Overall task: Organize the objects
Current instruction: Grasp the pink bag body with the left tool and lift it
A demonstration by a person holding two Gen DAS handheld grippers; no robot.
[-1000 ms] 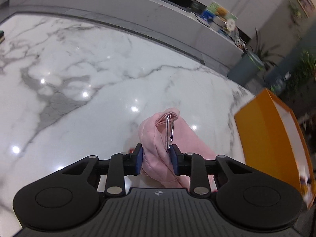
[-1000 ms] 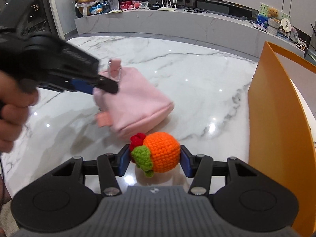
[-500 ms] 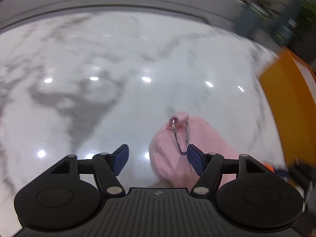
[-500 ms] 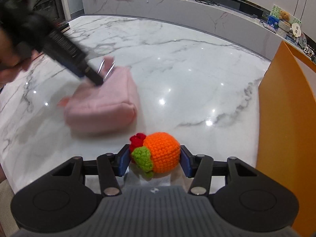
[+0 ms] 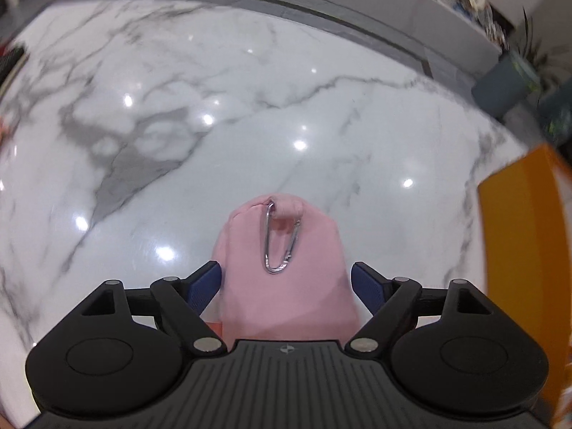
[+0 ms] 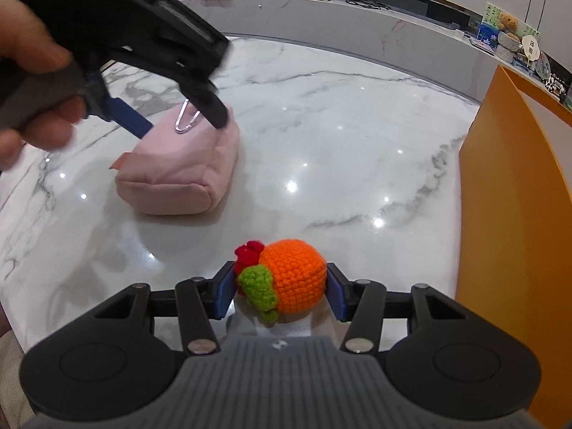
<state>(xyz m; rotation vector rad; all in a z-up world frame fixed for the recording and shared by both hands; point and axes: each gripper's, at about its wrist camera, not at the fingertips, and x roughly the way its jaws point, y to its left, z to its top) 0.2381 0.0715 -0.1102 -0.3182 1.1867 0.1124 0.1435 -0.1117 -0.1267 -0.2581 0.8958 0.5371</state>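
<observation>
A pink fabric pouch (image 5: 307, 293) with a silver carabiner (image 5: 280, 246) on its top loop lies on the white marble table (image 5: 214, 71). My left gripper (image 5: 286, 279) straddles the pouch, jaws opening, and its blue pads stand clear of the fabric. From the right wrist view the pouch (image 6: 178, 175) rests flat on the table, the left gripper (image 6: 182, 123) pointing down over its carabiner (image 6: 186, 121). My right gripper (image 6: 279, 289) is shut on a crocheted orange toy (image 6: 296, 279) with green leaves and a red tip, just above the table.
A tall orange box (image 6: 507, 214) stands at the table's right edge, also seen as the orange box (image 5: 522, 232) in the left view. A person's hand (image 6: 32, 64) holds the left gripper. A grey counter (image 6: 357, 25) with clutter runs behind the table.
The left gripper let go of the pouch: its jaws went from shut on the fabric to wide apart, and the pouch dropped flat onto the table. The right gripper kept its hold on the toy.
</observation>
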